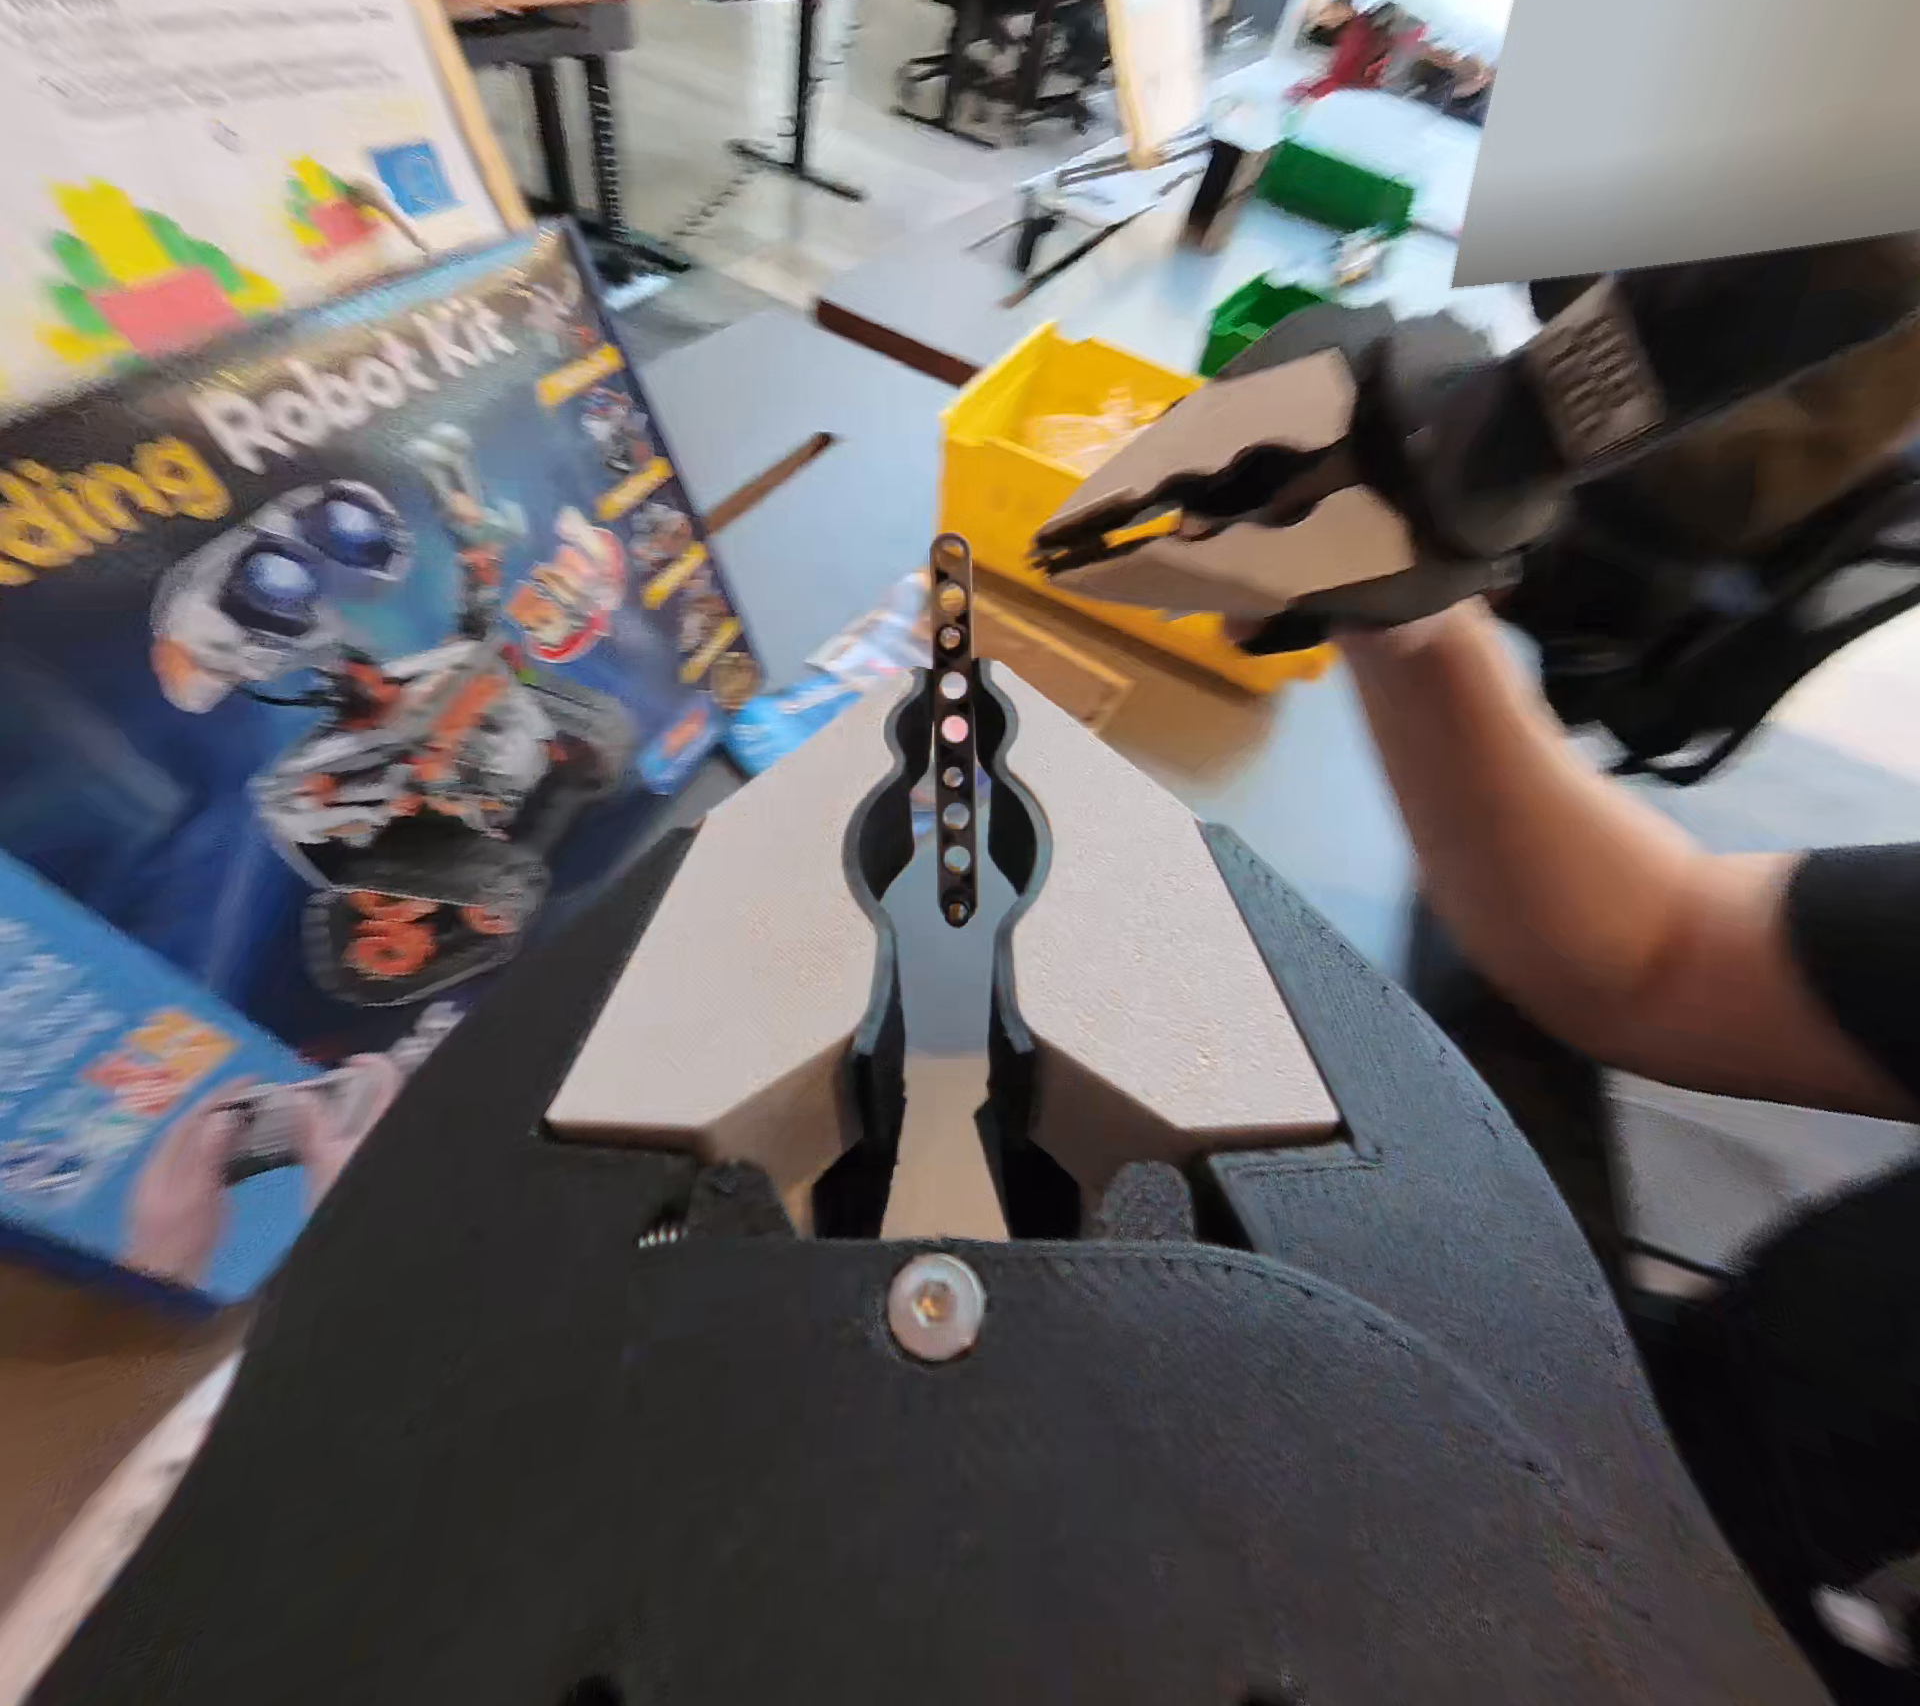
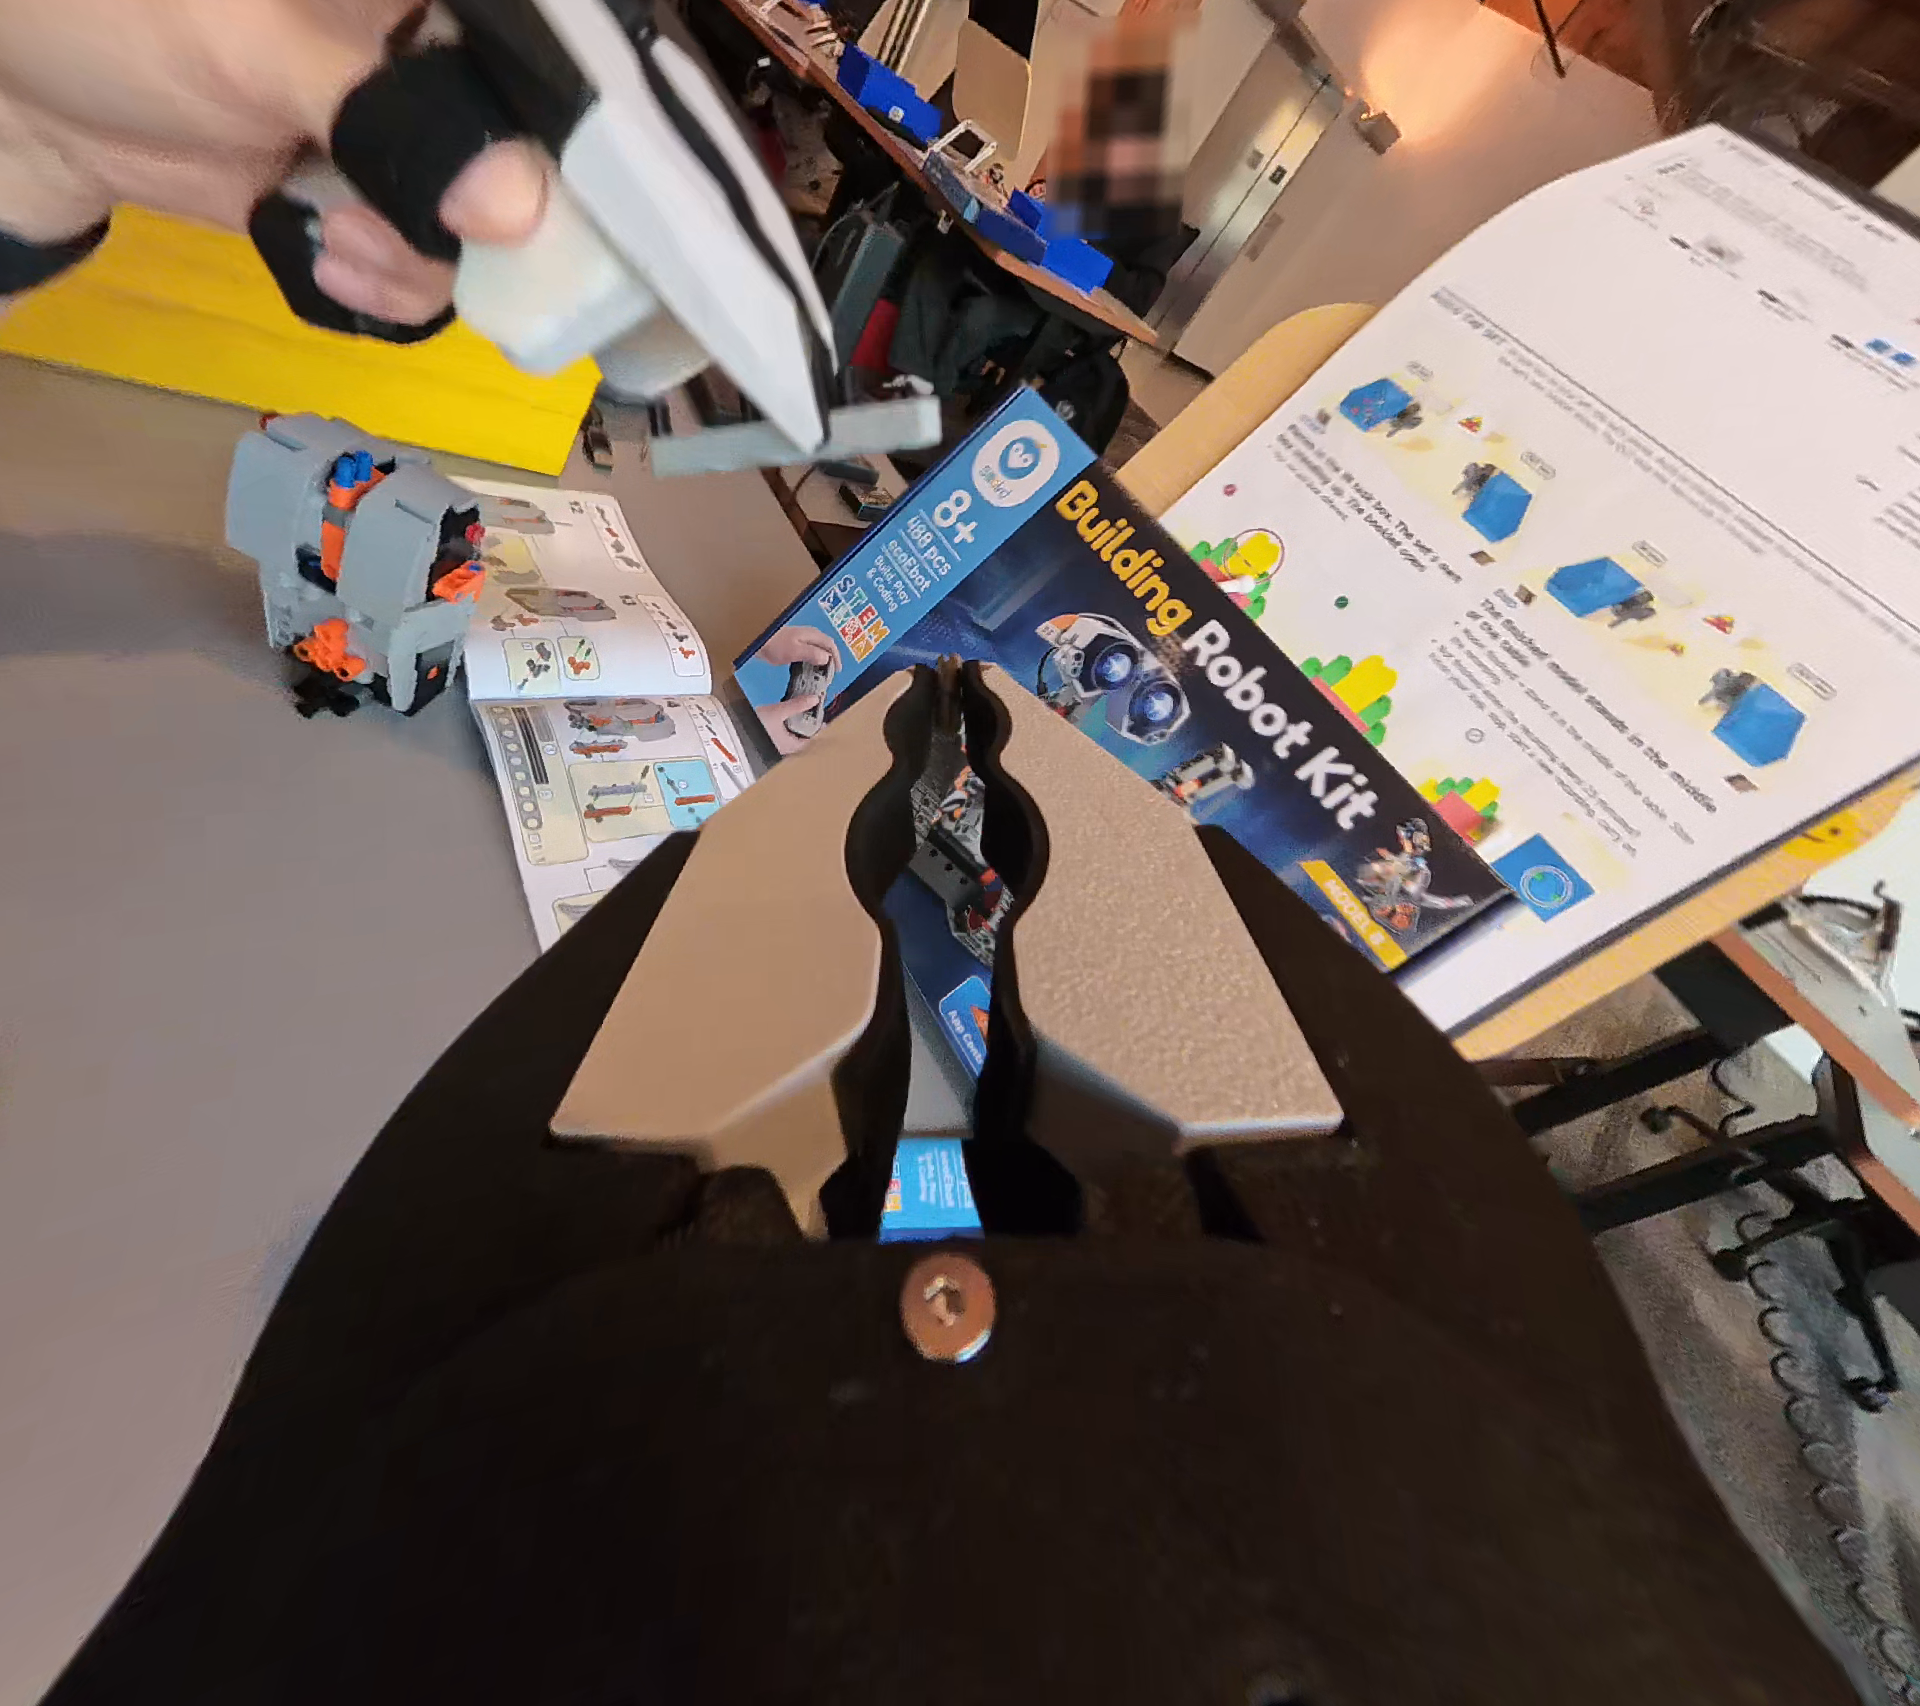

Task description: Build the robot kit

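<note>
Gripping a black perforated beam [image 1: 953, 726] upright, the left gripper [image 1: 951, 700] is hovering above the worktop [image 2: 208, 825]; the right gripper [image 2: 948, 682] is pinching something tiny, with the part-built grey model [image 2: 358, 560] standing near the yellow bin [image 1: 997, 477].

- A holed strip [image 1: 953, 726] stands upright between the left gripper's [image 1: 951, 680] fingers.
- Kit box [image 1: 343, 669] left of them; bin [image 1: 1049, 493] ahead right.
- Booklet [image 2: 603, 680] and block model [image 2: 358, 560] lie left of the right gripper's [image 2: 948, 680] fingers.
</note>
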`<state>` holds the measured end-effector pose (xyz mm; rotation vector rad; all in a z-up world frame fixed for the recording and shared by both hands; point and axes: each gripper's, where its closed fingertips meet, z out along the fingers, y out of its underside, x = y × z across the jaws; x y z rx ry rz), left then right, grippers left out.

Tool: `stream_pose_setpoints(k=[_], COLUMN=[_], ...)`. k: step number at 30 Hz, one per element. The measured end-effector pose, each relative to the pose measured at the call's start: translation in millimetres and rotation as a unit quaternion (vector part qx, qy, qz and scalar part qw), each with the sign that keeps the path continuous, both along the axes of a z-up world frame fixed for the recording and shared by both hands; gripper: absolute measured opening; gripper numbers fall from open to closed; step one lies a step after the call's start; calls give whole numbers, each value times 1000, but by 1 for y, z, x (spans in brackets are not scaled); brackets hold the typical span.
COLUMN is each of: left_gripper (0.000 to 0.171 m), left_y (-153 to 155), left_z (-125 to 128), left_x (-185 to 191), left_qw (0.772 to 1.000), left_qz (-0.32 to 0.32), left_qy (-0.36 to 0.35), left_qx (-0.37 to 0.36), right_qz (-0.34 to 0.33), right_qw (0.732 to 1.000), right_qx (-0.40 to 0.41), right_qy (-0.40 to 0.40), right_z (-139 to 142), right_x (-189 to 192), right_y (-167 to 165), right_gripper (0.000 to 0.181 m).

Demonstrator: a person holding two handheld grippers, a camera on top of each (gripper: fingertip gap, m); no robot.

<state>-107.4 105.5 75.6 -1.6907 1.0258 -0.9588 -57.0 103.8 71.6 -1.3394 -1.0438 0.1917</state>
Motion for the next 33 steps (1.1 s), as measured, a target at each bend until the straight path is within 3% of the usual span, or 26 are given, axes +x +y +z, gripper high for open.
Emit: stream_pose_setpoints(k=[5, 7, 10, 12, 17, 21, 27, 33], left_gripper=[5, 5, 5, 5, 5, 6, 5, 5], left_y=[12, 9, 4, -4, -45, -88, -118, -117], left_z=[-9, -11, -22, -45, -142, -207, -230, -237], left_x=[8, 10, 2, -7, -46, -75, -105, -119], left_qw=[973, 944, 877, 847, 842, 873, 898, 902], left_qz=[110, 145, 189, 188, 147, 130, 181, 225], left_qy=[118, 168, 276, 344, 456, 463, 387, 328], left_qx=[166, 244, 344, 359, 249, 76, -106, -165], right_qz=[-2, 2, 32, 60, 68, 97, 100, 79], right_qw=[997, 993, 982, 976, 969, 947, 898, 869], right_qx=[-68, -98, -174, -207, -229, -281, -363, -405], right_qy=[46, 67, 69, 35, -67, -124, -229, -274], right_z=[16, 17, 3, -13, -47, -79, -140, -174], right_x=[14, 15, 5, -7, -30, -46, -48, -37], right_y=[-13, -15, -21, -29, -36, -48, -57, -53], right_gripper=[4, 4, 4, 4, 4, 4, 4, 4])
